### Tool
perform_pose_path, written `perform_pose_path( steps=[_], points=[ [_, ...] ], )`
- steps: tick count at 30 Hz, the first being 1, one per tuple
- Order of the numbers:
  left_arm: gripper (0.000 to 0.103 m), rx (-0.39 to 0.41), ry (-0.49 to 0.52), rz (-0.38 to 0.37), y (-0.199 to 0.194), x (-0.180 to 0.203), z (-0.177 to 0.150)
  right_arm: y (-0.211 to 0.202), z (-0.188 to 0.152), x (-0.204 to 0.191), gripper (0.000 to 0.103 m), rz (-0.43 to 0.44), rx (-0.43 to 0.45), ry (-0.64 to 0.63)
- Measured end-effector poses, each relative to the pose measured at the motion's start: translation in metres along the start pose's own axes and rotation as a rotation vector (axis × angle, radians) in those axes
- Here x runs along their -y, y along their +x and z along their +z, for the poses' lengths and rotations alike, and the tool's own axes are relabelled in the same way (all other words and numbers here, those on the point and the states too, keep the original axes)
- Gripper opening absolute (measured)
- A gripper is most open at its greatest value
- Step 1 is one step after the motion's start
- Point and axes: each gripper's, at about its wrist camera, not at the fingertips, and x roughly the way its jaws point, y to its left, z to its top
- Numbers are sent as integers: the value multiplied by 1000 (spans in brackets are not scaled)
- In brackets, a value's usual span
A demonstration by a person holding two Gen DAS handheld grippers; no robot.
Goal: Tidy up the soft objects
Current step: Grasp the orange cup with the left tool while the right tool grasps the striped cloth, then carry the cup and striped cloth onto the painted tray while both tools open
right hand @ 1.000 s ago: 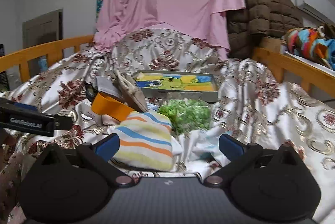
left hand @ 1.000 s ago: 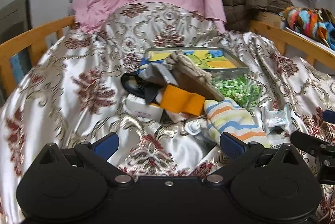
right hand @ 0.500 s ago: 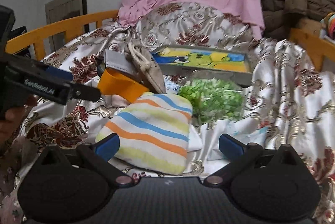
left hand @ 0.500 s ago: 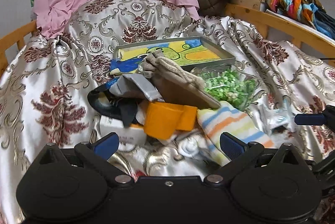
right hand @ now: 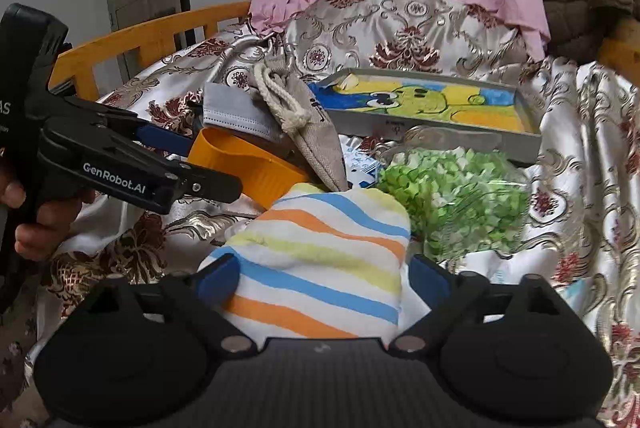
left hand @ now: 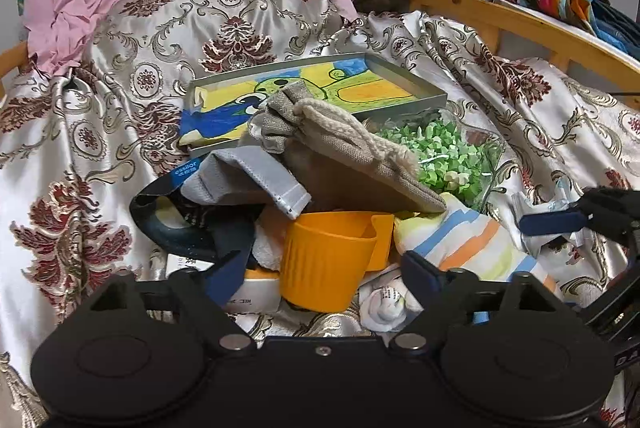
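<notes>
Over the cluttered bedspread (left hand: 132, 131), left wrist view: left gripper (left hand: 320, 278) moved in from a second ago, fingers just narrowed but not pinching, orange cup (left hand: 326, 260) now between them, untouched; striped cloth (left hand: 472, 244) just right of it. From right wrist view: right gripper (right hand: 324, 278) likewise closer, fingers just closed partway around striped cloth, pads beside it, contact not certain. Likely first grasps of the sorting, nothing lifted yet.
</notes>
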Motion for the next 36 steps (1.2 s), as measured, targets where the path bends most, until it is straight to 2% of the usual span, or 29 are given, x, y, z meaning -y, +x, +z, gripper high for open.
perform_pose_path(
  steps=[1,6,7,9,10,12,15,18,29,36],
  points=[
    [76,-2,-4,-11,1,-1,0,1,0,0,89,6,-2,2],
    [48,-13,-2,-39,5,0,0,9,2,-2,75,32,-16,1],
    [46,-14,-5,-45,5,-1,0,10,2,-3,73,38,-19,4],
    [41,-21,-14,-56,4,-1,0,12,4,-3,59,50,-28,9],
    [39,-23,-16,-62,4,-1,-1,14,3,-4,55,52,-33,9],
    [34,-29,-15,-60,2,2,-2,14,4,-5,33,43,-37,6],
    [30,-32,-21,-53,-3,5,-3,11,4,-4,15,34,-30,12],
    [27,-32,-31,-50,-12,7,-2,3,5,-3,5,19,-16,16],
    [24,11,-32,-76,-73,14,14,-53,23,5,2,21,80,57],
    [24,92,-101,-99,-102,10,46,-84,59,21,2,10,141,59]
  ],
)
